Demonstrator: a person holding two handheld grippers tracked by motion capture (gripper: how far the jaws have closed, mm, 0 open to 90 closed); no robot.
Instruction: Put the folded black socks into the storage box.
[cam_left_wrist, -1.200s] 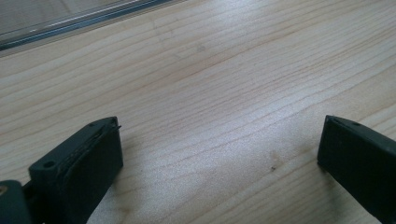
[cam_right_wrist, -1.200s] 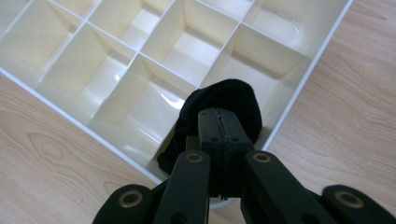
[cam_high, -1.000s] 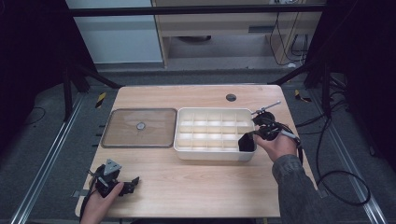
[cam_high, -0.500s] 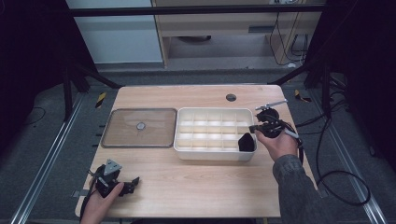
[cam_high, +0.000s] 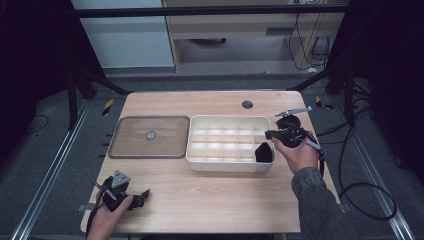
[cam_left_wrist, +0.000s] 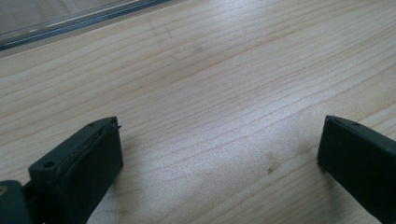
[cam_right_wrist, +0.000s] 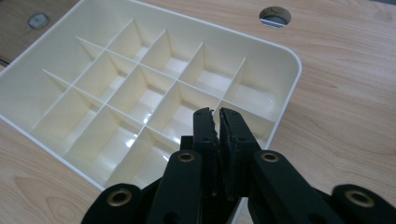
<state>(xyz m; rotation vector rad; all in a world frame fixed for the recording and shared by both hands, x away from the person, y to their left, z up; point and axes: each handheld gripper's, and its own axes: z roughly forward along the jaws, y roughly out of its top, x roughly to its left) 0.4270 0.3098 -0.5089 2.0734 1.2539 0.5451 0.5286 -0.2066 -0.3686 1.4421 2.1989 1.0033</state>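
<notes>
With jaws pressed together, the right gripper (cam_right_wrist: 215, 114) over the tray (cam_right_wrist: 287, 63) should rise straight up (left gripper (cam_left_wrist: 219, 140) rests spread wide).

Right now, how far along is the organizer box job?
Done: the clear lid lies on the table left of the white compartment box, so the box is open. In hand: the right hand-held gripper hovers over the box's near-right corner, jaws closed, nothing visibly between them. A dark object sits there. The left hand-held gripper waits open. Left: unclear.
</notes>
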